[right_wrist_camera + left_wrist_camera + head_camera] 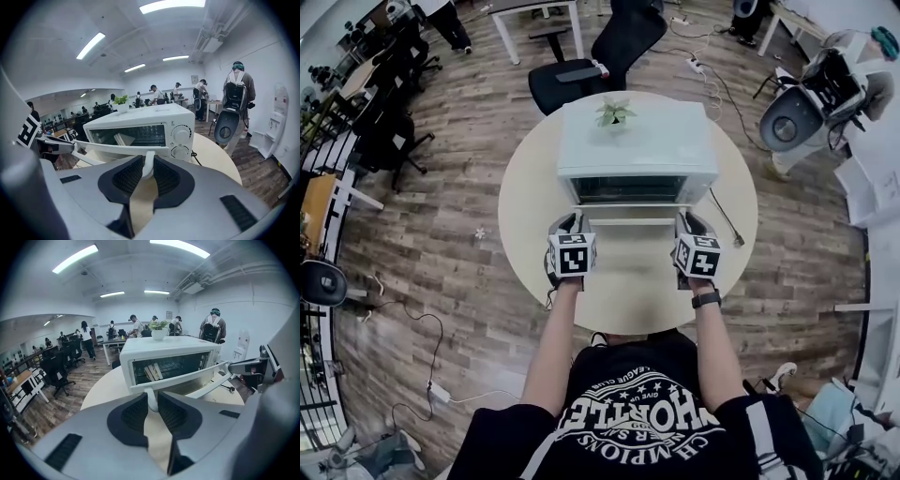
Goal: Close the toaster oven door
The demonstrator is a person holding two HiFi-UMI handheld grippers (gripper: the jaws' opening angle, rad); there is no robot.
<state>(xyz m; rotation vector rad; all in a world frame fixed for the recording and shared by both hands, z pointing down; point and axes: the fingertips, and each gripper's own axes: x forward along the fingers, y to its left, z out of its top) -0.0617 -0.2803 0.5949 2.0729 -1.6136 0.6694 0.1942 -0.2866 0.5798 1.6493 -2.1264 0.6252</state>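
The toaster oven [637, 141] sat mid-frame on the round counter [530, 239], its door [633, 208] partly open. The left gripper [570, 223] and right gripper [686, 223] each had jaws clamped on an end post of the door handle [151, 397]. The closing step was in hand. Next, both probably needed to swing the handle up towards the oven together.

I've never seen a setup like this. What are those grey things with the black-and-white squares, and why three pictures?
There is no robot here: a person holds a two-jaw gripper in each hand. The head view looks down from a camera on the person's head. The other two views come from cameras riding on each gripper, looking along its jaws. On the round table stands a white toaster oven with a small potted plant on top. Its door is partly open. The left gripper and right gripper each clamp one end of the door handle. The marked cubes belong to the grippers.
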